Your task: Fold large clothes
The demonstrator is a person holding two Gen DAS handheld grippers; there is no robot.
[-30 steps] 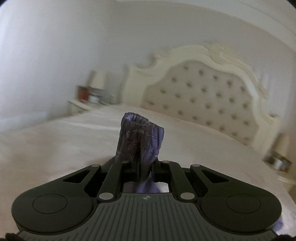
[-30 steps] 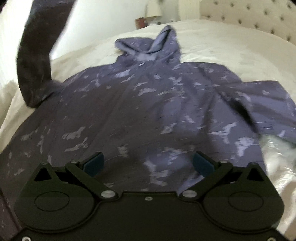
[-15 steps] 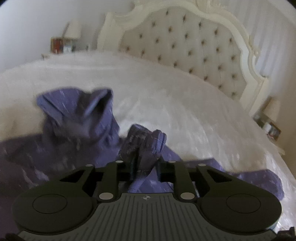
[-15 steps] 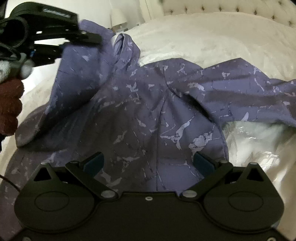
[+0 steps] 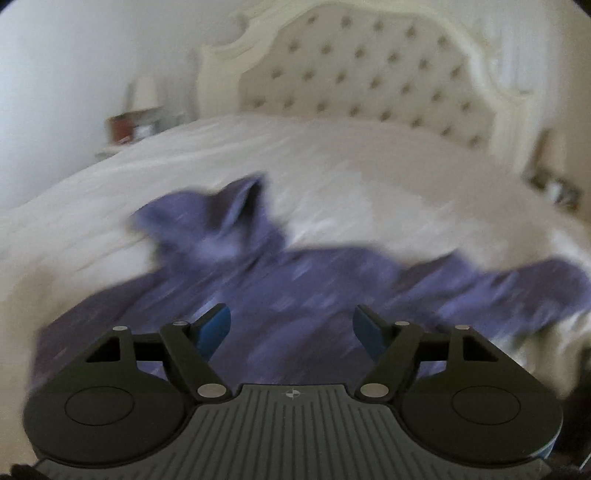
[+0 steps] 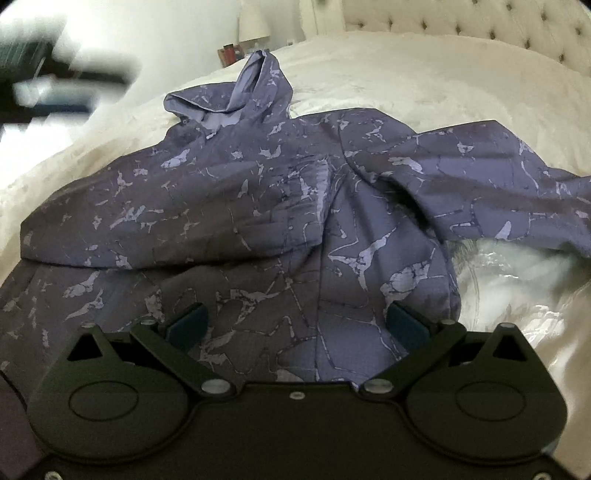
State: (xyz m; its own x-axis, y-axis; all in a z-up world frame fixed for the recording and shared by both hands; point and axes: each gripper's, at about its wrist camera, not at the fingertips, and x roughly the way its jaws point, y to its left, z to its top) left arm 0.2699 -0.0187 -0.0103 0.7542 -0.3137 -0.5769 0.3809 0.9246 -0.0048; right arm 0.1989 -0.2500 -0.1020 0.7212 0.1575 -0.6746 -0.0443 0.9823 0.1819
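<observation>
**Hoodie spread on the bed, both tools empty**

The purple marbled hoodie (image 6: 280, 206) lies flat across the white bed (image 6: 424, 74), and everything else can be placed from it. Its hood (image 6: 255, 92) stands crumpled at the far end, pointing toward the tufted headboard (image 5: 369, 77). One sleeve (image 6: 177, 218) is folded in over the hoodie's chest, its lower edge making a clear ridge across the body. The other sleeve (image 6: 491, 184) stretches out to the hoodie's right side, lying on the bedcover.

The right tool (image 6: 297, 323) hovers over the hoodie's hem end, its two blue pads (image 6: 186, 325) spread wide with only fabric visible between them; it grips nothing. The left tool (image 5: 291, 326) is likewise spread apart above the hoodie's body, pads (image 5: 214, 326) clear of the cloth and holding nothing. Its view is heavily motion-blurred, so the fabric pattern there shows only as streaks. In the right wrist view a dark blurred shape sits beyond the hoodie's left shoulder, at the upper left; I cannot tell what it is.

Past the hood, beside the headboard, a nightstand carries a white lamp (image 6: 253, 22) and a small red object (image 6: 229, 53).
</observation>
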